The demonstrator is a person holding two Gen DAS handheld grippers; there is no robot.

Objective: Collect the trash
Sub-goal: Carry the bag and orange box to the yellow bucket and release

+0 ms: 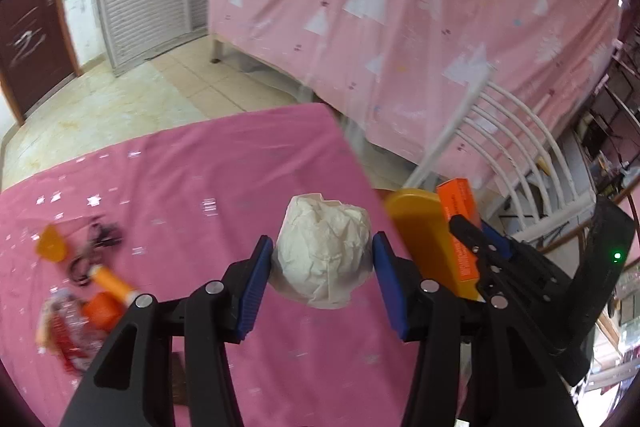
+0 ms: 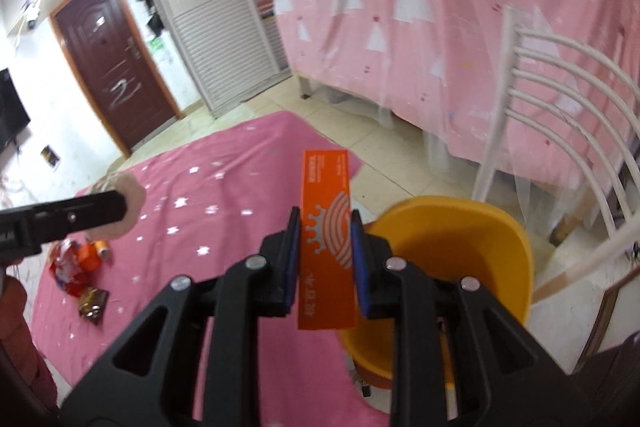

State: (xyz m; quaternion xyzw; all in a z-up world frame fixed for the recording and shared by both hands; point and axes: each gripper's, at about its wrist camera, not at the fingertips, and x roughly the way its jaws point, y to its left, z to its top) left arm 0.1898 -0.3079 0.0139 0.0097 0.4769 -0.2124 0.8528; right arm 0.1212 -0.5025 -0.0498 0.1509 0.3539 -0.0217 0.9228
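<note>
right hand-held gripper (image 2: 325,259) pinching orange box (image 2: 326,227) beside yellow bin (image 2: 512,251), left (image 1: 323,267) clamping paper wad (image 1: 324,251)

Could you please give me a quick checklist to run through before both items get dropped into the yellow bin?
1. Left gripper holds crumpled paper ball: ok.
2. Right gripper clamps orange box: ok.
3. Yellow bin open: ok.
4. Orange box above bin opening: not ok, it is left of the rim.
5. Paper ball above bin: not ok, over pink tablecloth.
6. More trash left on table, wrappers: not ok.
</note>
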